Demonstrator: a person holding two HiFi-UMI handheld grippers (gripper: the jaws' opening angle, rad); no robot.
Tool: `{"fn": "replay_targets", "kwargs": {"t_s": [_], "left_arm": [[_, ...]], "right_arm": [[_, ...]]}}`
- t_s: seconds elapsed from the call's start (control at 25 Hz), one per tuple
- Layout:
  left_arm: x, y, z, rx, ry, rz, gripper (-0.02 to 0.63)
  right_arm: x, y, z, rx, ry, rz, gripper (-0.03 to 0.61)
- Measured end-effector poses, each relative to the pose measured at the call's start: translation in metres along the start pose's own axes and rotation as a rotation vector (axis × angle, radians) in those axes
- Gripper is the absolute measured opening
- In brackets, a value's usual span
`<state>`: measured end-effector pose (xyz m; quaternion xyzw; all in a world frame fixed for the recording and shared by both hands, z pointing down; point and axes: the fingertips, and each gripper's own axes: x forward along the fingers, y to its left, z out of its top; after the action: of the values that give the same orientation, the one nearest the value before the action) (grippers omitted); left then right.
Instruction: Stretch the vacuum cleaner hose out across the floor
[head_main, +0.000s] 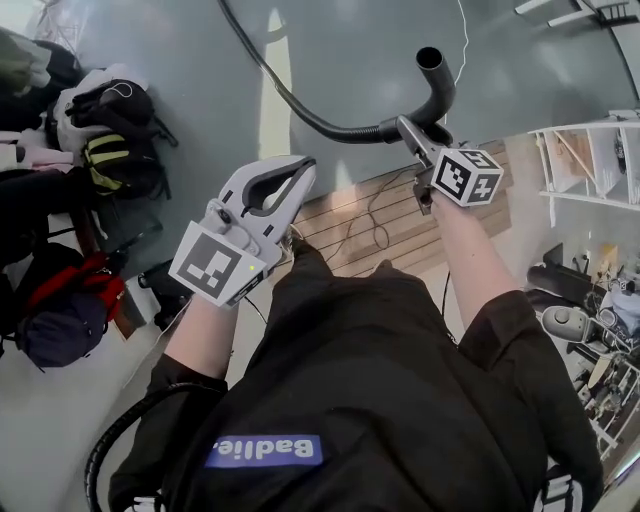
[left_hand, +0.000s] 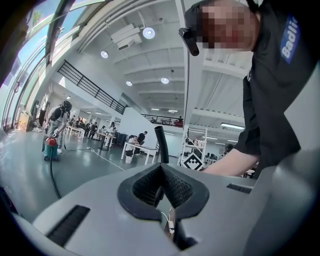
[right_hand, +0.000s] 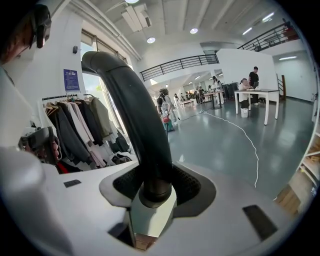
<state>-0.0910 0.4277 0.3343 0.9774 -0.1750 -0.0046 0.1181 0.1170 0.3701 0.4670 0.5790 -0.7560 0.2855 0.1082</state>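
Observation:
My right gripper (head_main: 405, 128) is shut on the black curved end tube (head_main: 437, 85) of the vacuum hose, just where the tube joins the hose (head_main: 290, 100). From there the hose runs away over the grey floor toward the top of the head view. In the right gripper view the tube (right_hand: 132, 115) rises from between the jaws of the right gripper (right_hand: 150, 186). My left gripper (head_main: 303, 172) hovers to the left of the tube, shut, with its tips together and nothing in the hollow between its pads. From the left gripper (left_hand: 161, 166) the tube (left_hand: 161, 145) shows a short way ahead. A red vacuum cleaner (left_hand: 50, 150) stands far off beside a person.
Bags and backpacks (head_main: 110, 130) are piled at the left. A wooden platform (head_main: 400, 220) lies under my arms, and a white shelf rack (head_main: 590, 160) stands at the right. A white cable (head_main: 462, 40) crosses the floor. Another black hose (head_main: 100, 450) curls at the lower left. Clothes (right_hand: 75, 125) hang on a rack.

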Motion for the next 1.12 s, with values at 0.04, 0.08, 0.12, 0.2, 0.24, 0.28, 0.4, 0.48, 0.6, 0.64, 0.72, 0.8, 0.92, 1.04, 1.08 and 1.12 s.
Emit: {"fn": "replay_targets", "kwargs": {"t_s": [0.04, 0.08, 0.12, 0.2, 0.24, 0.28, 0.4, 0.48, 0.6, 0.64, 0.72, 0.8, 0.92, 1.04, 1.08, 1.12], "left_arm": [[0.001, 0.000, -0.001, -0.002, -0.005, 0.006, -0.005], [0.004, 0.000, -0.002, -0.007, -0.011, 0.014, -0.005], [0.006, -0.001, -0.002, -0.012, -0.019, 0.023, -0.005], [0.013, -0.005, -0.007, -0.016, -0.033, 0.038, -0.005], [0.016, -0.010, -0.012, -0.018, -0.035, 0.046, -0.005], [0.021, -0.015, -0.019, -0.021, -0.033, 0.053, -0.005], [0.041, -0.035, -0.050, -0.010, 0.008, 0.088, -0.005], [0.059, -0.055, -0.074, 0.004, 0.020, 0.118, -0.005], [0.082, -0.089, -0.113, 0.005, 0.023, 0.154, -0.005], [0.087, -0.099, -0.128, 0.009, 0.028, 0.167, -0.005], [0.093, -0.116, -0.154, 0.003, 0.038, 0.209, -0.005], [0.097, -0.125, -0.170, -0.032, 0.030, 0.268, -0.005], [0.109, -0.136, -0.181, -0.058, 0.033, 0.302, -0.005], [0.129, -0.148, -0.194, -0.024, 0.076, 0.272, -0.005], [0.136, -0.151, -0.199, -0.016, 0.086, 0.260, -0.005], [0.142, -0.153, -0.203, -0.010, 0.095, 0.248, -0.005]], "right_arm": [[0.001, -0.001, -0.004, 0.006, 0.004, -0.001, 0.176], [0.003, -0.003, -0.007, 0.011, 0.007, 0.000, 0.176], [0.004, -0.006, -0.011, 0.015, 0.011, 0.002, 0.176], [0.005, -0.013, -0.021, 0.030, 0.017, 0.014, 0.176], [0.005, -0.018, -0.028, 0.043, 0.020, 0.022, 0.176], [0.005, -0.024, -0.036, 0.059, 0.024, 0.031, 0.176], [0.004, -0.051, -0.070, 0.116, 0.040, 0.066, 0.176], [0.004, -0.074, -0.102, 0.157, 0.060, 0.100, 0.176], [0.004, -0.112, -0.161, 0.216, 0.071, 0.144, 0.176], [0.006, -0.123, -0.181, 0.234, 0.068, 0.154, 0.176], [0.010, -0.144, -0.219, 0.279, 0.073, 0.160, 0.176], [0.008, -0.164, -0.253, 0.360, 0.099, 0.146, 0.176], [-0.001, -0.191, -0.290, 0.471, 0.123, 0.116, 0.176], [0.001, -0.218, -0.322, 0.530, 0.133, 0.090, 0.176], [0.004, -0.227, -0.334, 0.547, 0.138, 0.081, 0.176], [0.007, -0.236, -0.346, 0.559, 0.146, 0.072, 0.176]]}}
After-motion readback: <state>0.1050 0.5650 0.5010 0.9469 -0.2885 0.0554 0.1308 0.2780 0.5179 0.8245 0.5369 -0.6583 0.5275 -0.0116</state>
